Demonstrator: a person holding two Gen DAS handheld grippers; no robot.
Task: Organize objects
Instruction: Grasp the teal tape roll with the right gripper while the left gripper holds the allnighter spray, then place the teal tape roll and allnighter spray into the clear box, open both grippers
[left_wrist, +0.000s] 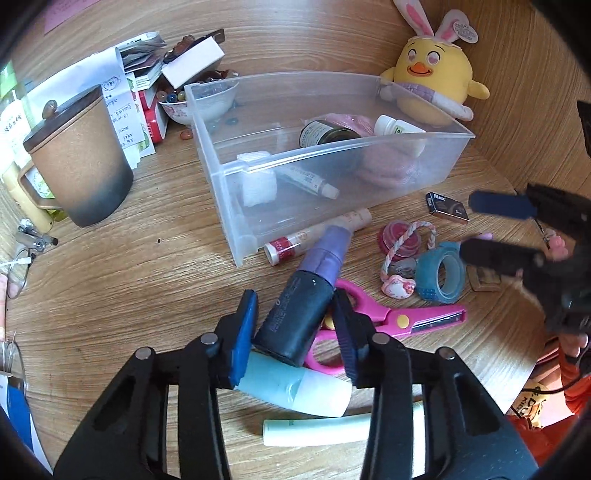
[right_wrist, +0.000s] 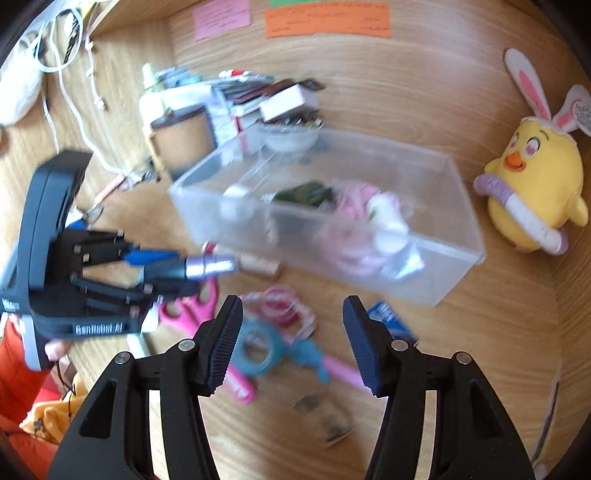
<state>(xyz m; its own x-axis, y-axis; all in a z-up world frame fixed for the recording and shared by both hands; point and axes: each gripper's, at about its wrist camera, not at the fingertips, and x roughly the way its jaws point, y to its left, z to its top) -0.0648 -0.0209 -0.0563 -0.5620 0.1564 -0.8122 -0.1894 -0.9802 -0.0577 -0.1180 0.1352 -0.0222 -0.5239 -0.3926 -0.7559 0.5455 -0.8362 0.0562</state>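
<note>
While the right claw (right_wrist: 291, 343) hangs apart and empty, the left claw (left_wrist: 295, 328) is clamped on a dark-and-purple spray bottle (left_wrist: 306, 306). Bottle's nozzle points toward the clear bin (left_wrist: 236, 206) on the surface (left_wrist: 129, 295).

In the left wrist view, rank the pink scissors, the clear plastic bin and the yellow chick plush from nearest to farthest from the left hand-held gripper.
1. Pink scissors: just right of the left hand-held gripper, partly under the bottle it grips.
2. Clear plastic bin: mid-table, ahead of the fingers.
3. Yellow chick plush: far back right, behind the bin by the wall.
</note>
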